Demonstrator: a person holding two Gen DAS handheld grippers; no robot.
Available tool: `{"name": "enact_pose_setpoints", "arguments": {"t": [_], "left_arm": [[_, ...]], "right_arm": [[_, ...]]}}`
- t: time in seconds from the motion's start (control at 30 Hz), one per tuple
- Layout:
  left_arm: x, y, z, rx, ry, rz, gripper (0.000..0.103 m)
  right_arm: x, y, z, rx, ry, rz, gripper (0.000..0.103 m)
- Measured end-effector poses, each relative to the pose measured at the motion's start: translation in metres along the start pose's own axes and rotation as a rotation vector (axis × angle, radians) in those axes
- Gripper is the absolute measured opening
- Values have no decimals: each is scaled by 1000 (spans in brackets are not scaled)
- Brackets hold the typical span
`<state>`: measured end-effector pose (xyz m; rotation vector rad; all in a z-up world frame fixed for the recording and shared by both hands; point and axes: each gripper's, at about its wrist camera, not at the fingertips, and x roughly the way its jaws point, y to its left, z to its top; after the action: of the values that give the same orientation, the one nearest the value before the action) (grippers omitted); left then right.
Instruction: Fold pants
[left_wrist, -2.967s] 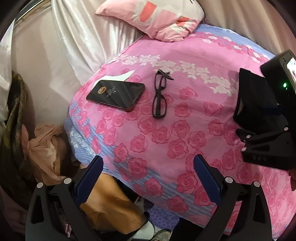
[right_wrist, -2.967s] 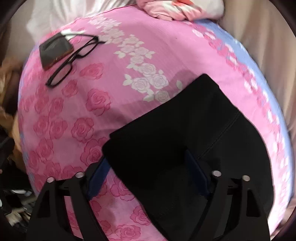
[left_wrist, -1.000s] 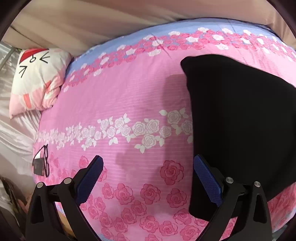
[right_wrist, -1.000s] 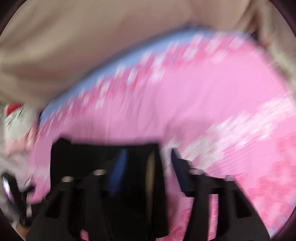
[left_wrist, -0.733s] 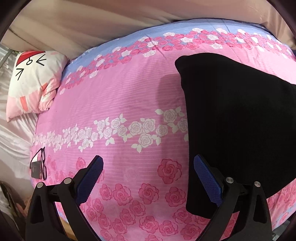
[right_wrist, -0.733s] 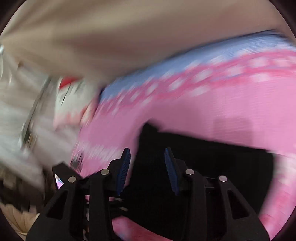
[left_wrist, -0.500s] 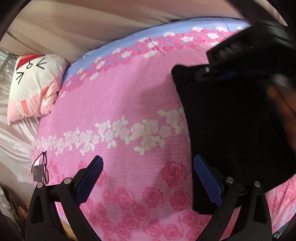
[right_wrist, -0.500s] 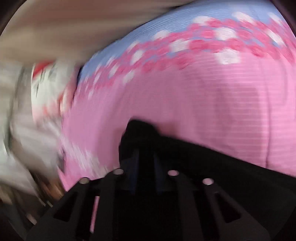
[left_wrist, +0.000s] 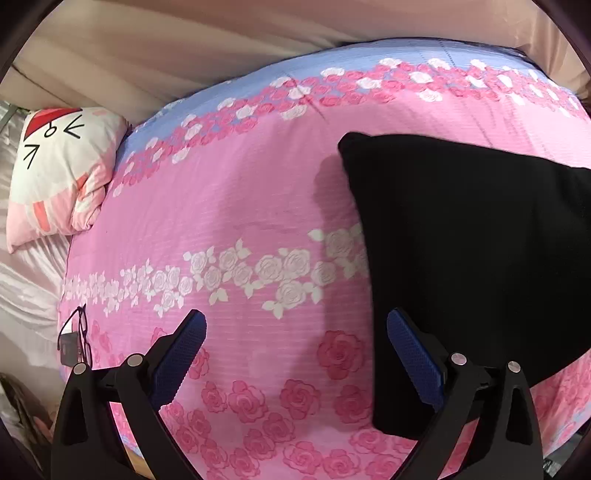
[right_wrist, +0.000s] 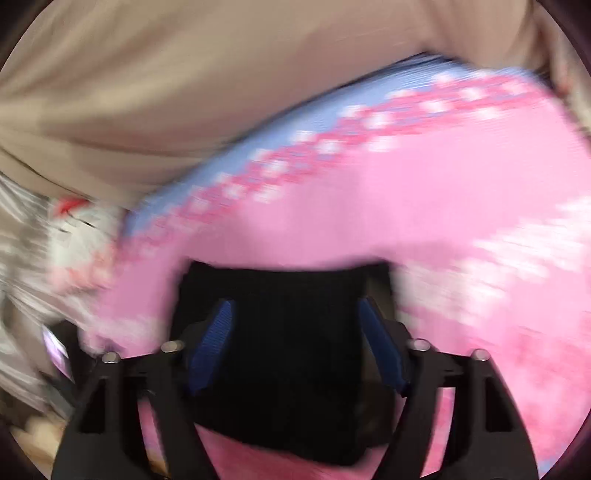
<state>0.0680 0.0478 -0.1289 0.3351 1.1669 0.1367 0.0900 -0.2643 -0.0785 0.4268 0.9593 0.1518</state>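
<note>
Pants: the pants (left_wrist: 476, 266) lie folded in a black block on the bed (left_wrist: 240, 206), on the pink rose cover, toward my right.
Left tongs: my left tongs (left_wrist: 295, 354) hang above the cover with the jaws wide apart and nothing between them; the right pad (left_wrist: 413, 358) sits just by the pants' near edge, and I can't tell if it touches.
Right tongs: my right tongs (right_wrist: 295, 343) are over the pants (right_wrist: 280, 354), jaws opening, dark cloth showing between the blue pads; the view is blurred.
Pillow: a pillow (left_wrist: 59, 170) rests at the bed's far left.
Glasses: glasses (left_wrist: 79, 332) lie at the left edge of the cover.
</note>
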Motion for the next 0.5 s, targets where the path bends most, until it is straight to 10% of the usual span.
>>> {"name": "enact_pose_setpoints", "arguments": {"t": [0.13,0.37,0.5], "left_arm": [[-10,-13,7,18,-15,15,97],[-25,-35,16,38,-41,-2,97],[-34,-46,16,58,-54,-1,97]], "right_arm": [[-4,-16,-43,-27,55,-54,68],[9,-27,-78,-37,100,-118,24],[-6,-32,-72,-28,75,-80,22]]}}
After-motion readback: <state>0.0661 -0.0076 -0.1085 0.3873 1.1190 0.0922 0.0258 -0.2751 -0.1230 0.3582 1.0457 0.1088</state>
